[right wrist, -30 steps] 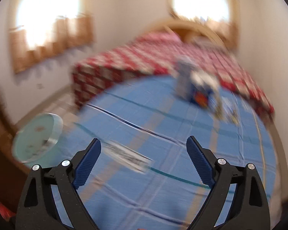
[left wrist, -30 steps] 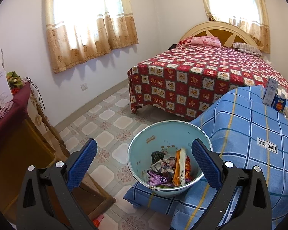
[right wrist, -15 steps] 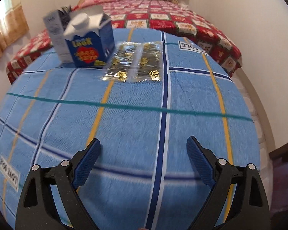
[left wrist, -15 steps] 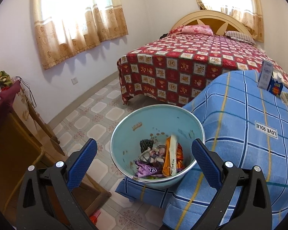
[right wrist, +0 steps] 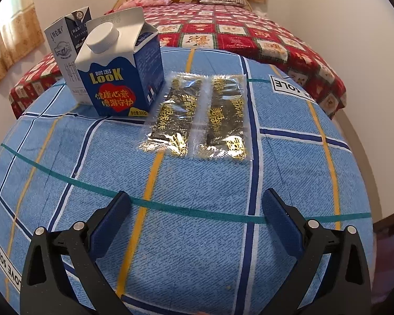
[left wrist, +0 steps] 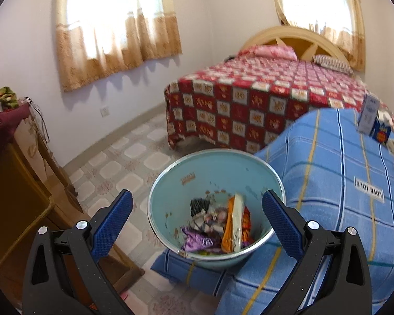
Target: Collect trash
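The left gripper point(left wrist: 197, 210) is hovering with its ribbed blue pads spread wide and nothing between them, looking down on a round, pale blue bowl point(left wrist: 170, 197) with a thin metal rim. The bowl is sitting at the edge of the bench point(left wrist: 341, 197), which is draped in a soft blue plaid cloth crossed by yellow, navy and teal stripes. Crumpled wrappers point(left wrist: 223, 228), purple, orange and white, are lying heaped in the bowl's bottom. The right gripper point(right wrist: 195, 210) is also gaping, holding nothing, poised low over the cloth. Ahead of it two flat, shiny packets point(right wrist: 199, 120), clear plastic with dark contents and gold lettering, are lying side by side, joined along a crinkled seam. Just left of them a gabled blue carton point(right wrist: 120, 78) with a round white cap is standing upright, touching or nearly touching the packets' corner, and a taller white carton point(right wrist: 65, 52) is standing right behind it. Beyond the bench a bed point(right wrist: 249, 31) is showing a red patchwork quilt.
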Available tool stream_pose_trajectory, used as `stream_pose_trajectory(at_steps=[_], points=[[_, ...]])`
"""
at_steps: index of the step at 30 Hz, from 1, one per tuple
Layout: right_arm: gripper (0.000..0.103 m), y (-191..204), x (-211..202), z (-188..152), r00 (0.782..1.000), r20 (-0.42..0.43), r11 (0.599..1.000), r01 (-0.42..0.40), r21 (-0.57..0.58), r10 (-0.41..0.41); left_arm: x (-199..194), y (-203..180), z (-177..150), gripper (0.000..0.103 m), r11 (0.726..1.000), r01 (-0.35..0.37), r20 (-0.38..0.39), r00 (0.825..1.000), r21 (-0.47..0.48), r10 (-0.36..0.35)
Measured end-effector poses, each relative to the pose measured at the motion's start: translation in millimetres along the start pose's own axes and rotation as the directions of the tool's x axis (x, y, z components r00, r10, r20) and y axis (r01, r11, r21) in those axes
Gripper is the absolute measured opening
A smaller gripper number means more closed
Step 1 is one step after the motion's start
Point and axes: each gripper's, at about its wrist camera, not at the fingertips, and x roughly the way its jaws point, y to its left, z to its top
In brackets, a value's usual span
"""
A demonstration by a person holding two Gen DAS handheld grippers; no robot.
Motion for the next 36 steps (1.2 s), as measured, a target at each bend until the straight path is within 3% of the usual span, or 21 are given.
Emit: stream_pose_trajectory(at_steps=[9, 12, 18, 27, 31, 36], points=[[0.098, 0, 2, 1, 1.000, -0.003, 1.000, 0.003, 0.000, -0.003, 1, 19, 10, 0.097, 0.999, -0.032, -0.014, 0.999, -0.026, 0.032], [0.098, -1, 2, 1, 1.000, -0.003, 1.000, 0.003, 0.000, -0.003, 7, 33, 13, 0.097, 0.997, -0.053, -0.055, 0.997, -0.056, 0.049], [0.098, -1, 2, 1, 1.000, -0.003, 1.000, 0.003, 0.000, -0.003, 5, 65, 20, 0.097, 0.987, -0.092, -0.058, 0.995, -0.134, 0.085], [0.098, -1, 2, 1, 1.000, -0.004, 1.000, 0.003, 0.000, -0.003, -18, 91, 30, 0.097, 0.966, -0.179, 0.043, 0.981, -0.187, 0.190], [0.098, 1, 2, 1, 1.000, -0.005, 1.000, 0.003, 0.000, -0.003, -39, 94, 37, 0.097, 0.966, -0.150, 0.088, 0.981, -0.211, 0.172], [0.098, 0, 2, 1, 1.000, -0.005, 1.000, 0.003, 0.000, -0.003, -70, 80, 45, 0.097, 0.971, -0.143, 0.168, 0.970, -0.191, 0.176]])
